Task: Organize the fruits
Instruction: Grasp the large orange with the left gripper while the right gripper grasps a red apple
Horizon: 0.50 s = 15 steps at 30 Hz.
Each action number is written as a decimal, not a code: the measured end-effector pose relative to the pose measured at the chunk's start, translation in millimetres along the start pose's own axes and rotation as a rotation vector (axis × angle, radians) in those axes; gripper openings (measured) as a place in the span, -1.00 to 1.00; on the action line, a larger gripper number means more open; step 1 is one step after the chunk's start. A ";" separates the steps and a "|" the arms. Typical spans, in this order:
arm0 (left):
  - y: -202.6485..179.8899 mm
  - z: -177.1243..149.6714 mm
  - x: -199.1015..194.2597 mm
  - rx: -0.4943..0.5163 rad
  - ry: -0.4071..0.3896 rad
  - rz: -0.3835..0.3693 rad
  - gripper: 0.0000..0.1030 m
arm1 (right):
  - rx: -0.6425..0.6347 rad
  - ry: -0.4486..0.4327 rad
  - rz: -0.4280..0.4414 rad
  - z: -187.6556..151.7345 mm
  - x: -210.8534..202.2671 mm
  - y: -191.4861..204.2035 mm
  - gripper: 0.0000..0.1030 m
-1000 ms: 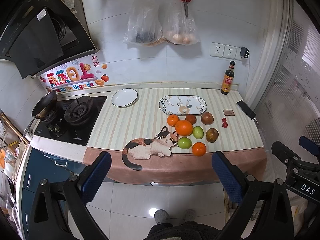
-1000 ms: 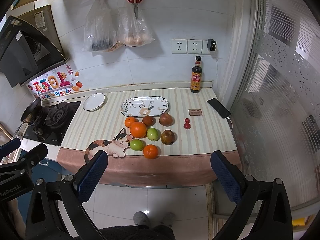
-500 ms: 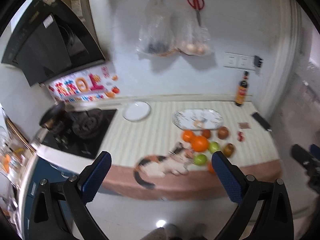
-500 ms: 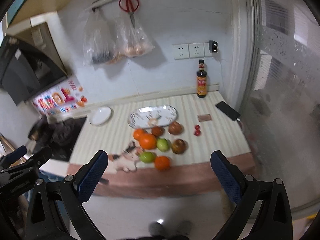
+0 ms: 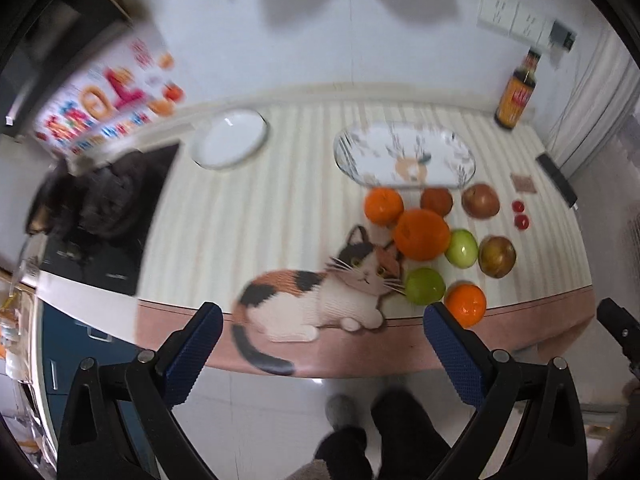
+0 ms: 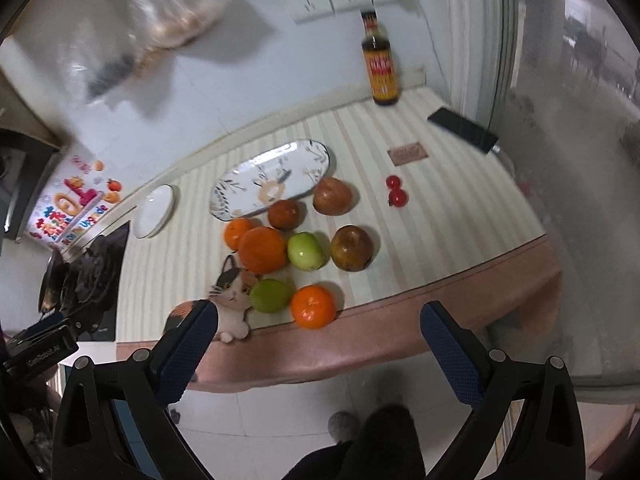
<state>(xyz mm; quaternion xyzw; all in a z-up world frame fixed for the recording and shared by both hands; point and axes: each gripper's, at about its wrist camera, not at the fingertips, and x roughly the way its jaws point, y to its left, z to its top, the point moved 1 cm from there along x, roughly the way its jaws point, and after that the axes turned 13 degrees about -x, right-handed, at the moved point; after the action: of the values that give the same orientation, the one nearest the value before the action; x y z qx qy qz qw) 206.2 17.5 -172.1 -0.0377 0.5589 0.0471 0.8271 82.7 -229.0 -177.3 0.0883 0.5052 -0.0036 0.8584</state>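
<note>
Striped cloth with a calico cat print [image 5: 320,300] covers the kitchen counter [image 5: 240,216], where the fruit sits in a loose cluster in front of the empty oval patterned plate [image 5: 404,156]. Both grippers are held out over the floor, short of the counter's front edge and tilted down toward it. The left gripper [image 5: 320,344] has its blue-padded fingers spread wide with nothing between them; its right pad lies just below the nearest small orange [image 5: 466,305] in the view, with a green apple [image 5: 425,286] beside that and the large orange [image 5: 421,234] behind. The right gripper [image 6: 318,344] is likewise spread and empty, and the same small orange [image 6: 313,306] appears just above the middle of its gap, near the counter edge. Two cherry tomatoes [image 6: 396,192] lie well apart to the right, near a phone [image 6: 464,129] and a sauce bottle [image 6: 380,64]. Compared with a second ago, both grippers have come much nearer the counter, so the fruit looms larger, and the fruit itself has not moved.
</note>
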 end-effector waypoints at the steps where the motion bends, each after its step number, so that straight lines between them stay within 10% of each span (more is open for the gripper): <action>1: -9.6 6.1 16.5 0.007 0.039 -0.010 1.00 | 0.000 0.016 0.013 5.1 14.3 -5.1 0.89; 15: -73.3 71.8 198.3 -0.350 0.554 -0.178 0.99 | 0.012 0.327 0.177 68.2 212.6 -66.9 0.72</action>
<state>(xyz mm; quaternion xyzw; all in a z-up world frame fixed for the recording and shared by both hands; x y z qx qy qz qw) 354.7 -39.9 -328.7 -0.2389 0.7405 0.0579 0.6255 239.5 -287.7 -339.5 0.1369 0.6283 0.0836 0.7613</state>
